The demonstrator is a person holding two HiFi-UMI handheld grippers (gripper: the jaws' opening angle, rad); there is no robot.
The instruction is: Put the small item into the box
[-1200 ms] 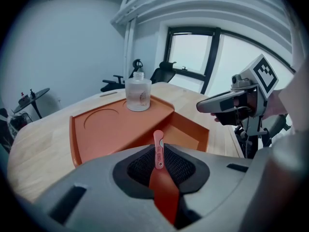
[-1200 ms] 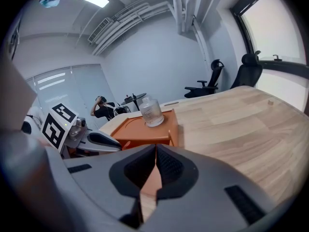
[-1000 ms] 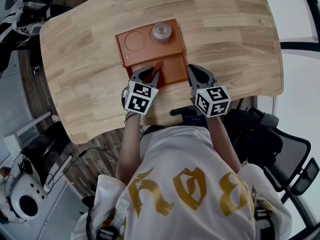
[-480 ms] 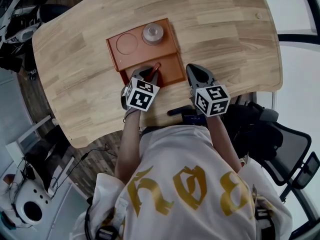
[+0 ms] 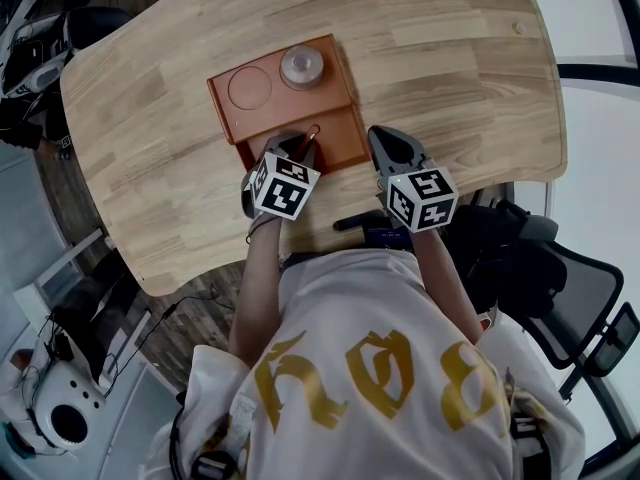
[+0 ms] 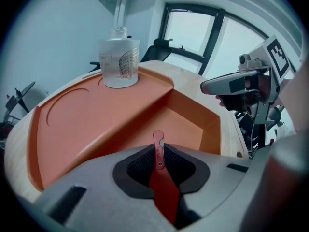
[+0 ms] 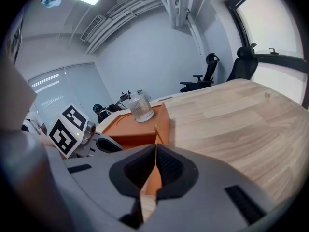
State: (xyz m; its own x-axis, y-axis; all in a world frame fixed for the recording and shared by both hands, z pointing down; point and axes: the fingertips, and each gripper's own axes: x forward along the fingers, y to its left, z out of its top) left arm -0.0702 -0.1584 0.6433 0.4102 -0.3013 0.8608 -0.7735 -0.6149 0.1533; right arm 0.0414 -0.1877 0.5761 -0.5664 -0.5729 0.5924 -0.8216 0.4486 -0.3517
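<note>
An orange box (image 5: 222, 96) lies on the wooden table, with a deeper compartment (image 5: 340, 140) along its near side. My left gripper (image 5: 305, 143) is shut on a small flat red item (image 5: 313, 132), holding it over that compartment's near edge. The left gripper view shows the red item (image 6: 158, 149) sticking out between the closed pads of the left gripper (image 6: 159, 163), above the compartment (image 6: 188, 124). My right gripper (image 5: 385, 140) hovers just right of the box, shut with nothing in it. The right gripper (image 7: 155, 166) faces the box's corner (image 7: 161, 124).
A clear glass jar (image 5: 301, 66) stands on the box's raised far part, beside a round recess (image 5: 249, 87). The jar (image 6: 119, 63) shows upright in the left gripper view. The wooden table (image 5: 460, 78) extends to the right. An office chair (image 5: 560, 298) sits behind me.
The box has drifted slightly left in the head view as the camera shifted. Both grippers keep nearly the same places, the left still shut on the red item.
</note>
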